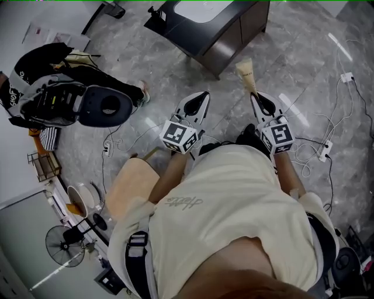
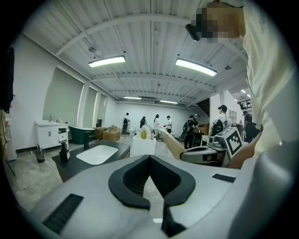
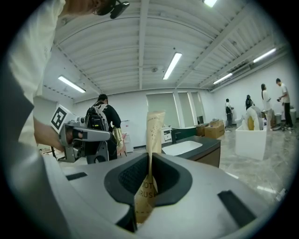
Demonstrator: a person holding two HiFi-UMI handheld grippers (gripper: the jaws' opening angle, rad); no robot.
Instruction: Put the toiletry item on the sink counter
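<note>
Toothbrush packet [image 3: 154,130] short of sink counter [image 1: 229,36]

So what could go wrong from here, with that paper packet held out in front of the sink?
The toothbrush packet is thin and sticks far out of the right tool, which pinches only its lower end, so it might bend or slip. The sink counter holds a white basin; a careless release could drop the packet in there instead. Loose cables lie on the floor at the person's right, a possible trip hazard.
</note>
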